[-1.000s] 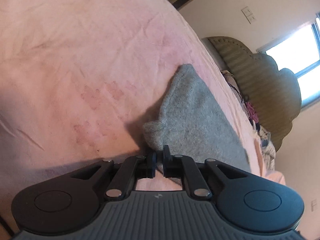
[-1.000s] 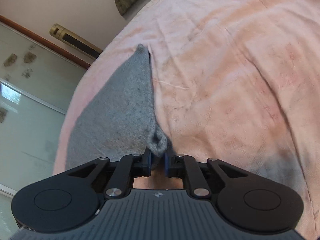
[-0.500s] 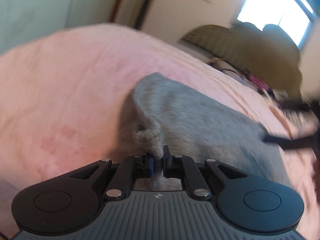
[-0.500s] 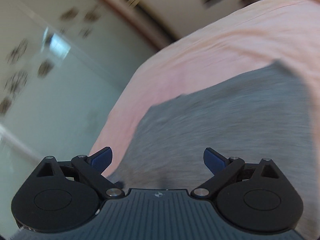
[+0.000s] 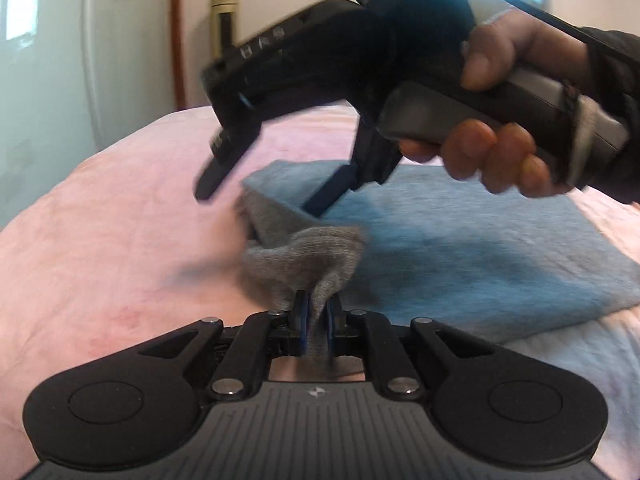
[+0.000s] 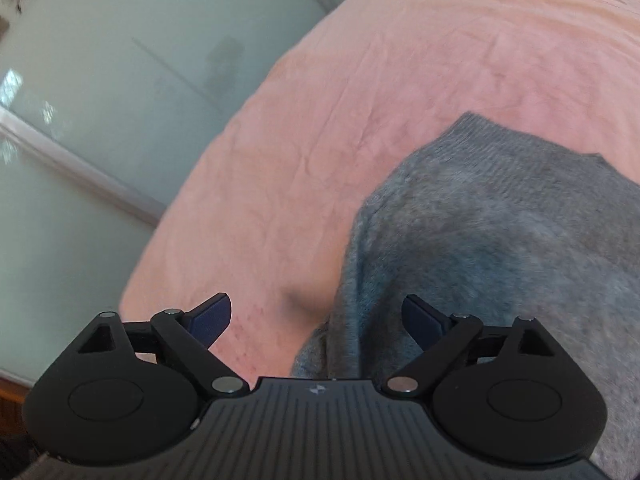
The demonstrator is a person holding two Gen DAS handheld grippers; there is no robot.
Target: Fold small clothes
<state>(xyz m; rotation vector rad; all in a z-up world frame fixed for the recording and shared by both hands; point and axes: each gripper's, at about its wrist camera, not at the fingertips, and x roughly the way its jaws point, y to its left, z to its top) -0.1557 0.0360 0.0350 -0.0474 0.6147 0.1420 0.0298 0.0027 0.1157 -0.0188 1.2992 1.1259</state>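
Left gripper [image 5: 316, 314] pinching garment [image 5: 460, 256] corner (bunched)

Daylight, window glare top right | motion blur on right gripper [image 5: 264, 188] | fisheye-curved edges

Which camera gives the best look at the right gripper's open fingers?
The left wrist view: it shows the whole right gripper from outside, spread above the grey garment, though blurred. The right wrist view shows the right gripper only as two blue tips and linkages at the frame's bottom.
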